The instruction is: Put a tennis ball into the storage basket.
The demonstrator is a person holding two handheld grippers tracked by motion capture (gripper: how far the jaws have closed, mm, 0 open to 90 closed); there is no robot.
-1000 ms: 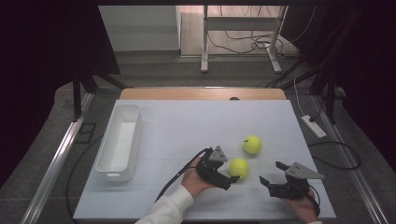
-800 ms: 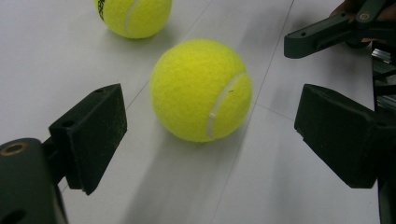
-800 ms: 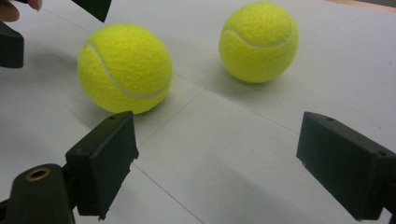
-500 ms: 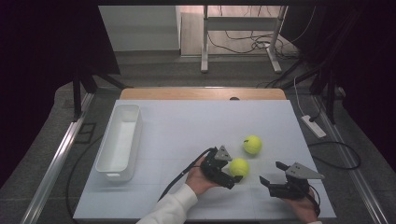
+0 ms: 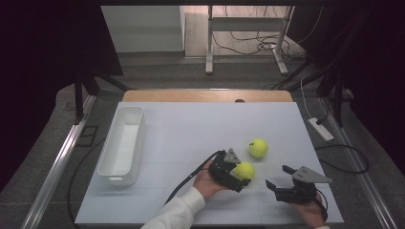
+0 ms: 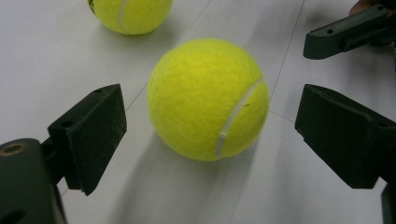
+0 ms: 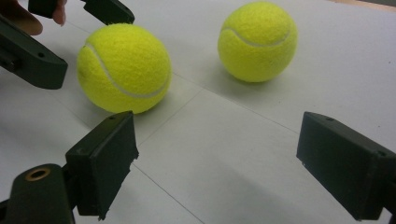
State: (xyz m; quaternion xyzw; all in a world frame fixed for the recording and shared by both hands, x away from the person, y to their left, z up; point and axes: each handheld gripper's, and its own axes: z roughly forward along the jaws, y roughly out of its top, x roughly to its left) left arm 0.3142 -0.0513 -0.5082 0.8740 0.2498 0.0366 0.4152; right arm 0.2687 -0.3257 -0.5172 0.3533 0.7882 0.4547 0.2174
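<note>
Two yellow tennis balls lie on the white table point(image 5: 191, 129). The nearer ball point(image 5: 246, 169) point(image 6: 208, 98) point(image 7: 123, 67) sits between the spread jaws of my left gripper point(image 5: 239, 174) point(image 6: 210, 116), which is open with a gap on each side of the ball. The farther ball point(image 5: 258, 148) point(image 6: 128, 14) point(image 7: 258, 41) lies free just beyond it. My right gripper point(image 5: 279, 176) point(image 7: 219, 172) rests open near the front right, pointing at both balls with bare table between its jaws.
A white rectangular tray point(image 5: 122, 143) stands empty along the left side of the table. The right gripper's jaw point(image 6: 345, 30) shows close to the near ball's right. Table edges run close behind both hands.
My left gripper has slid a little to the right, so its open jaws now flank the near ball. The right gripper and both balls have stayed put.
</note>
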